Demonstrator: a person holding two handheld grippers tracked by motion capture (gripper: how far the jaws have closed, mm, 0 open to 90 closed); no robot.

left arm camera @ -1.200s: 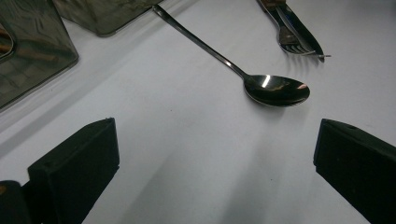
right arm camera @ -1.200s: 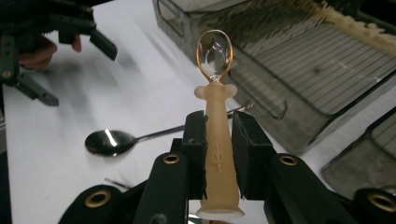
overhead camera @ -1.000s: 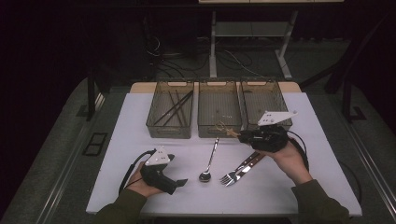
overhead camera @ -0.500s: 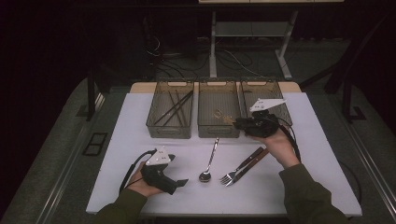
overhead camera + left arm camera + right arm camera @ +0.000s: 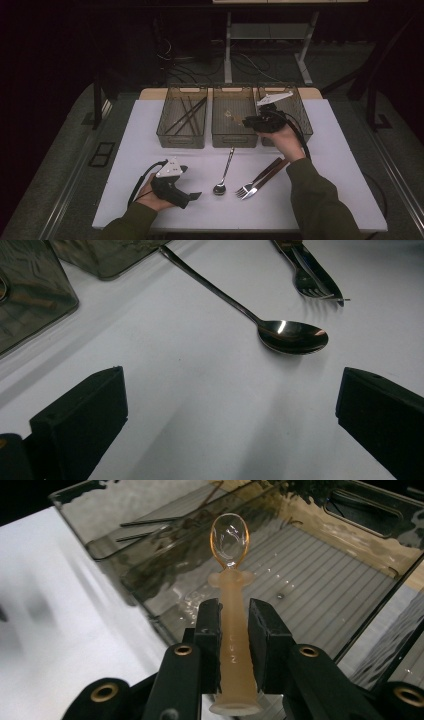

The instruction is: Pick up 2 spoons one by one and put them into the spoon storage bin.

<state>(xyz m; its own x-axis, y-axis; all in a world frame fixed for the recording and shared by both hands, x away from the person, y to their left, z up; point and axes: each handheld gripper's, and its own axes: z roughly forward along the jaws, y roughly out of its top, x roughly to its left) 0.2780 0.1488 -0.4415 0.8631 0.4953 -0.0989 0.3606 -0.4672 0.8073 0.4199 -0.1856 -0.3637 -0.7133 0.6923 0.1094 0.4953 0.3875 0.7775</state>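
Observation:
My right gripper [image 5: 249,121] hangs over the middle clear bin [image 5: 220,137], shut on the handle of a small amber translucent spoon [image 5: 233,645]. The spoon's bowl [image 5: 229,534] points out over the ribbed bin floor [image 5: 310,580]. My left gripper [image 5: 193,195] rests on the white table near the front left, open with nothing between its jaws [image 5: 231,376]. A metal spoon [image 5: 223,175] lies just ahead of it, its bowl [image 5: 292,336] towards me. To the right of that spoon lie a fork [image 5: 248,189] and a brown-handled utensil [image 5: 270,169].
Three clear bins stand in a row at the table's back. The left bin [image 5: 165,134] holds dark chopsticks [image 5: 186,115]; the right bin [image 5: 303,120] sits behind my right hand. A cable trails from each gripper. Dark floor and a table frame lie beyond.
My right gripper has carried the amber spoon away from me and to the left, from above the table by the right bin to over the middle bin. The left gripper has stayed put.

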